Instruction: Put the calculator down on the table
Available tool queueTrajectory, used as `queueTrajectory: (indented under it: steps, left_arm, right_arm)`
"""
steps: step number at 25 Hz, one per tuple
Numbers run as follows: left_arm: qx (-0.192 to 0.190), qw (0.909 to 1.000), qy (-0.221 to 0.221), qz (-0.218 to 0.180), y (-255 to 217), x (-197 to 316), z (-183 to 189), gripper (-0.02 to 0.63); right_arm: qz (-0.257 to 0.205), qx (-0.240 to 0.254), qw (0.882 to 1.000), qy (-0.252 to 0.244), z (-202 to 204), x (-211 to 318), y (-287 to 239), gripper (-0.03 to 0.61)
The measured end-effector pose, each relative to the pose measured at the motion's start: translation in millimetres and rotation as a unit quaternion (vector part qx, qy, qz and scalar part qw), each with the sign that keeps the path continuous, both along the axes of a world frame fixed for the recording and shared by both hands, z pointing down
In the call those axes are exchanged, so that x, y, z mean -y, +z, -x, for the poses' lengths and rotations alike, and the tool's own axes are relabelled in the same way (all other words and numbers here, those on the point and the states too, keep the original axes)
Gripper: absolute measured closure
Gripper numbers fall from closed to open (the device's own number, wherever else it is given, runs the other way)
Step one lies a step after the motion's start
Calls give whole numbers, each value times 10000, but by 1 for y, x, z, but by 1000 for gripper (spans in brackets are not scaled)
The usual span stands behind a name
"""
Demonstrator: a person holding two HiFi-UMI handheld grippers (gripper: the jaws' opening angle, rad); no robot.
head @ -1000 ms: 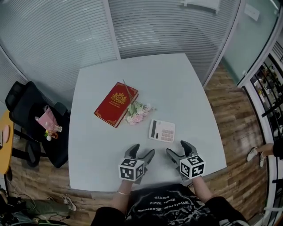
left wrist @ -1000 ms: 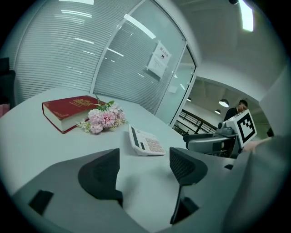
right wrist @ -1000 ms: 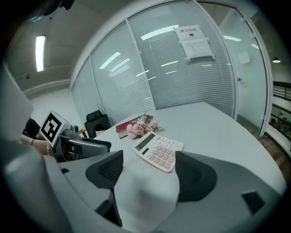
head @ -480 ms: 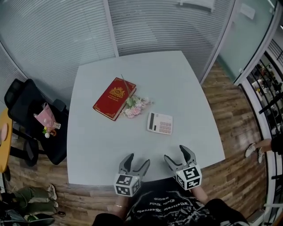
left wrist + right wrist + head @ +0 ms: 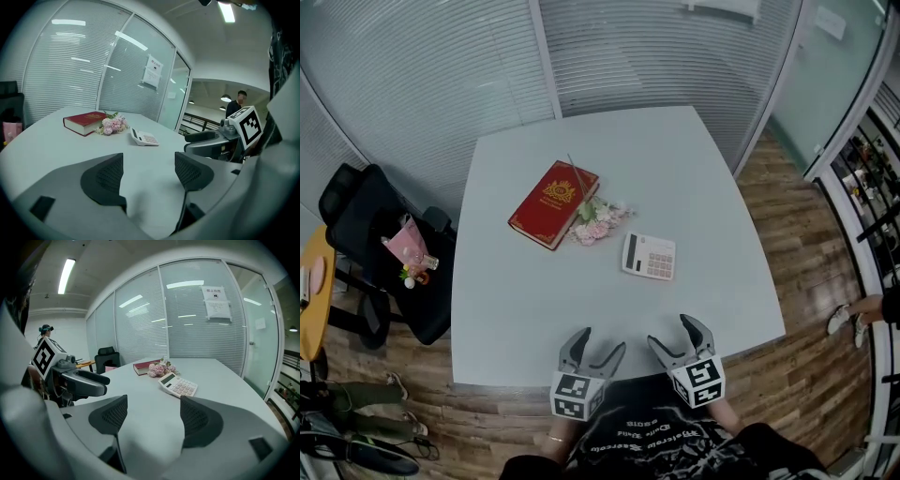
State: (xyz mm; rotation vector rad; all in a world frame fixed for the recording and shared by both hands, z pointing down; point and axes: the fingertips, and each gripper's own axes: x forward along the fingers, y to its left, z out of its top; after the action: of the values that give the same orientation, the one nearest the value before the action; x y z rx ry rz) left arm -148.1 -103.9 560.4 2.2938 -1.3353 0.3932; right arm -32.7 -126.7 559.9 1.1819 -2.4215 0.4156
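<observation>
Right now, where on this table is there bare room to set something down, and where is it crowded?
The table is bare along its far side, beyond the red book and calculator, and across the near left, between the book and the left gripper. It is crowded mid-table, where the flowers lie against the book with the calculator close by.

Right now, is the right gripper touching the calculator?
Apart. The head view shows bare table between the right gripper and the calculator.
</observation>
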Motion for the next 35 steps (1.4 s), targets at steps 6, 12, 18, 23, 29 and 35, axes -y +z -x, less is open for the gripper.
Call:
queueTrajectory:
  steps: [6,12,18,23,29,35]
  left_arm:
    - [-70,10000,20,-10,-5,2,0,268]
    - [-163,9996,23,-217,-8,6,1,430]
    - [104,9999,-125,9,1,8,9,594]
    - [-268,9995,-155,20,-6,7,11,594]
    - [-93,9997,-147,-157,-10,10,14,594]
    - [-162,9996,-179,-132,-13,7,16,594]
  right_arm:
    - [-255,-122,9996,-2,1,1,-9,355]
    - [-410,-94,9991,69,0,5,-17,481]
    - [-541,-146,9984,106,4,10,-20,571]
    - [-470,-72,9989,-16,13,8,-18,572]
    - [-471,-69,9988,92,12,10,-18,572]
    - [-496,-204,9986,23,13,7,-18,572]
